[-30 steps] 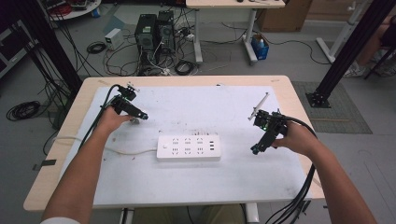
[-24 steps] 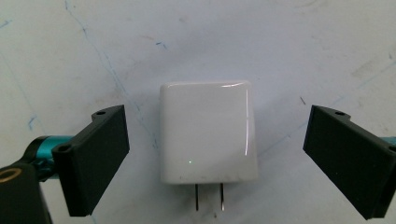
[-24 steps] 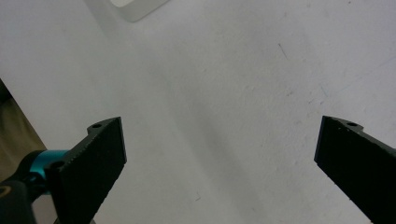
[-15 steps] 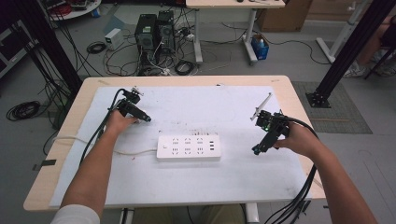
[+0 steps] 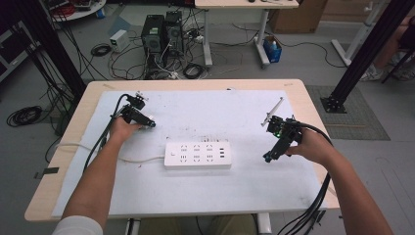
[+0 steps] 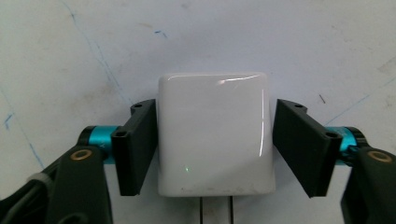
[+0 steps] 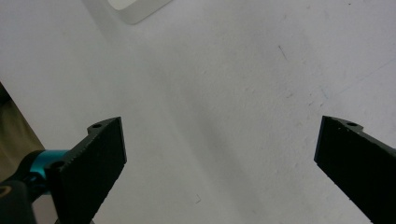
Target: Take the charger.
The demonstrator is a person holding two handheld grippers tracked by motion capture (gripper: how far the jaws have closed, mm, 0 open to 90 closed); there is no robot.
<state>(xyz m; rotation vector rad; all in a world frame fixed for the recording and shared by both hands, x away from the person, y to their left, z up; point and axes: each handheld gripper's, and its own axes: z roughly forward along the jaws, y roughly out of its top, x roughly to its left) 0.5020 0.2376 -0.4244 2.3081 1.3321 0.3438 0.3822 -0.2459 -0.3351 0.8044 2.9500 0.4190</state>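
step: grasp charger (image 6: 214, 133) for the strip (image 5: 197, 155) | left gripper (image 5: 151, 124): jaws have just been closing, both sides pressing the charger | right gripper (image 5: 266, 157): released, idle right of strip | tip: clamp square on flat sides, keep prongs free | charger: glossy white rounded cube, two prongs, up-left of strip, on mat (image 5: 210, 110)
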